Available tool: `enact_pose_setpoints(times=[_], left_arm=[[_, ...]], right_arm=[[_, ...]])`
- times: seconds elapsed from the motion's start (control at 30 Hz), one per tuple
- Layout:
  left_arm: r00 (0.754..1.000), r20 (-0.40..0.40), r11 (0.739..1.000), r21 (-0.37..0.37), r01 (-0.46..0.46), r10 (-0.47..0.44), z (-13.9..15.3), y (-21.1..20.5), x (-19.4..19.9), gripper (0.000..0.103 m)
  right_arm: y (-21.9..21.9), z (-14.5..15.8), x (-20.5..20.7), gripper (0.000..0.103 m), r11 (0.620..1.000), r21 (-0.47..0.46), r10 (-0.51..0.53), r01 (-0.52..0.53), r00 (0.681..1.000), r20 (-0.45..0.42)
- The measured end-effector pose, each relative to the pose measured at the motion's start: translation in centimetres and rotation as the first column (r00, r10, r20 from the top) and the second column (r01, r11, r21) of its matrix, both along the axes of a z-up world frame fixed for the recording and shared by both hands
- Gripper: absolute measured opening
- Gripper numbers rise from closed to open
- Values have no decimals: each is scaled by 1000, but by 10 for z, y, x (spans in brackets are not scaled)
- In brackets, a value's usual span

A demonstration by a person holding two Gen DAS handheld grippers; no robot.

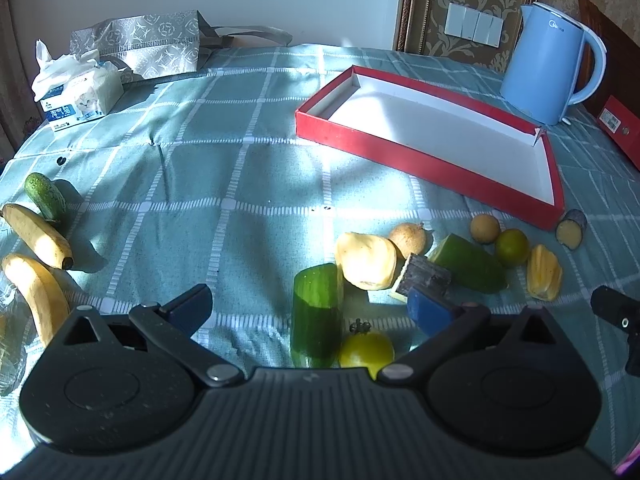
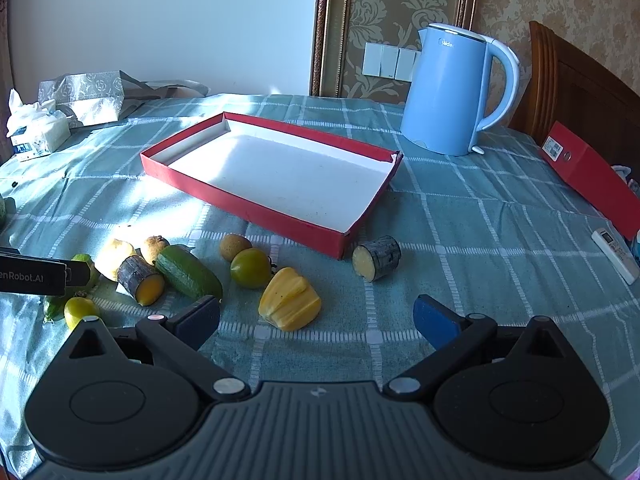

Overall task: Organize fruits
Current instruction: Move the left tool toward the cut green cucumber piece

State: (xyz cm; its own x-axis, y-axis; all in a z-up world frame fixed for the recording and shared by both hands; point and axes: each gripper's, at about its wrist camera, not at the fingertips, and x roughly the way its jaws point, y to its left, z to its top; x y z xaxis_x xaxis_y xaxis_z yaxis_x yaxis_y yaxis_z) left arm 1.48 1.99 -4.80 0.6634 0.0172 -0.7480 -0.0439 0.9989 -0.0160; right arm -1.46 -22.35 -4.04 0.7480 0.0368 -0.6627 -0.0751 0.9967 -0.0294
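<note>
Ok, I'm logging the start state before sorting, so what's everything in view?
red shallow cardboard box: 1, white inside, mid-table
blue electric kettle: 1, behind the box
yellow bananas: 2, far left
whole green cucumber: 1, beside the bananas
cut green cucumber pieces: 2, near edge
yellow jackfruit pods: 2, near edge
dark-skinned yellow-fleshed stubs: 2, one by box corner
brown round fruits: 2, before the box
green round fruit: 1, near edge
yellow-green tomato: 1, nearest
white tissue pack: 1, back left
grey patterned bag: 1, back left
red folder: 1, right edge
white remote: 1, right edge
teal checked tablecloth: 1, covering table
left gripper: black, blue pads, open
right gripper: same, open
</note>
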Motion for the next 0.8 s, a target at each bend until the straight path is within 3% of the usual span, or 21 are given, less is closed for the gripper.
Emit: enact_pose_setpoints(times=[0.13, 0.8], left_arm=[[1000, -2, 1000, 0, -3, 3, 0, -1, 0, 103], [999, -12, 999, -1, -34, 34, 0, 1, -4, 103]], right_arm=[[-2, 0, -1, 103, 999, -36, -8, 11, 996, 85], [-5, -2, -3, 103, 1000, -25, -3, 5, 998, 70]])
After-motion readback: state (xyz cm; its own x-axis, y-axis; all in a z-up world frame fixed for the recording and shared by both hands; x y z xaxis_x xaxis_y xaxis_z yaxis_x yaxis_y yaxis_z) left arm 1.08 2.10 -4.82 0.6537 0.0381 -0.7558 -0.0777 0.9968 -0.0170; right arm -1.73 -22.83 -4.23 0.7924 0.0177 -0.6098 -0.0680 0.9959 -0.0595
